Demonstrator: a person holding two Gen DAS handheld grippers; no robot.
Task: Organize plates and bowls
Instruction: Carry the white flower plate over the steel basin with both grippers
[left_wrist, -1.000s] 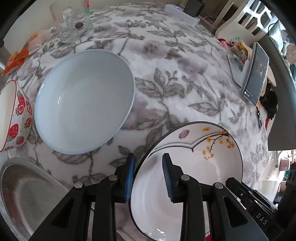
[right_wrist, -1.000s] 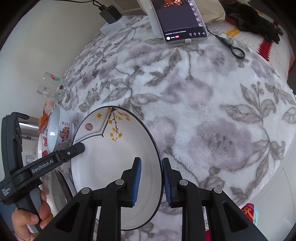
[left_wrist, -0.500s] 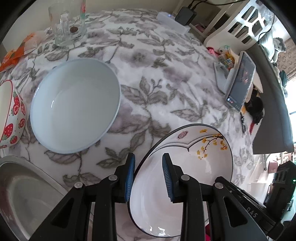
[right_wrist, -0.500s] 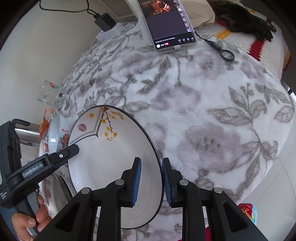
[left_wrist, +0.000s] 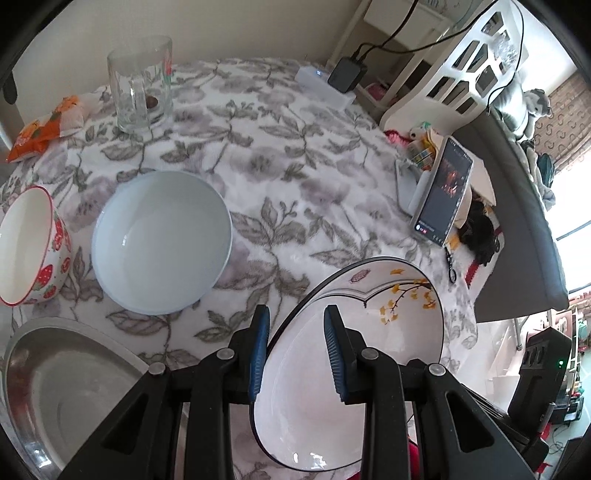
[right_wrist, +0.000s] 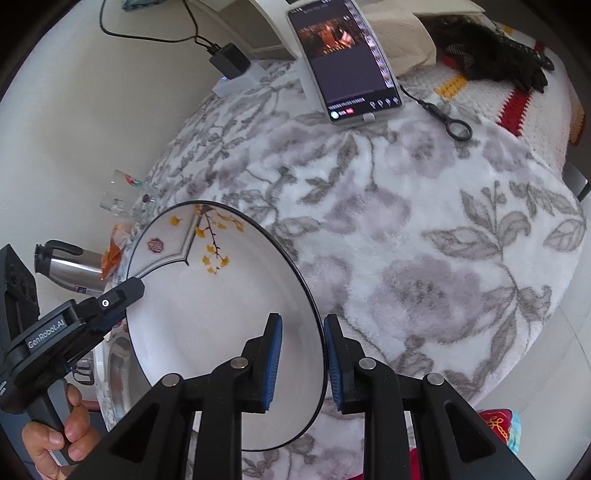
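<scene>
A white plate with a black rim and yellow leaf sprigs (left_wrist: 354, 369) hangs tilted above the flowered tablecloth, held from both sides. My left gripper (left_wrist: 295, 354) is shut on its left rim, one blue pad inside and one outside. My right gripper (right_wrist: 303, 362) is shut on the opposite rim of the same plate (right_wrist: 221, 295). The right wrist view also shows the left gripper (right_wrist: 125, 295) on the plate's far edge, with a person's hand (right_wrist: 62, 435) on its handle. A pale blue bowl (left_wrist: 162, 240), a strawberry-patterned bowl (left_wrist: 26, 243) and a steel dish (left_wrist: 66, 387) rest on the table to the left.
A glass mug (left_wrist: 140, 85) and an orange snack packet (left_wrist: 44, 129) sit at the table's far side. A lit phone (right_wrist: 343, 62) stands propped near the right edge, with a ring on a cord (right_wrist: 458, 129) beside it. A steel flask (right_wrist: 70, 266) lies at the left.
Both grippers have risen with the plate, the left one more. The table and bowls look smaller and farther below. Neither grip has changed.
</scene>
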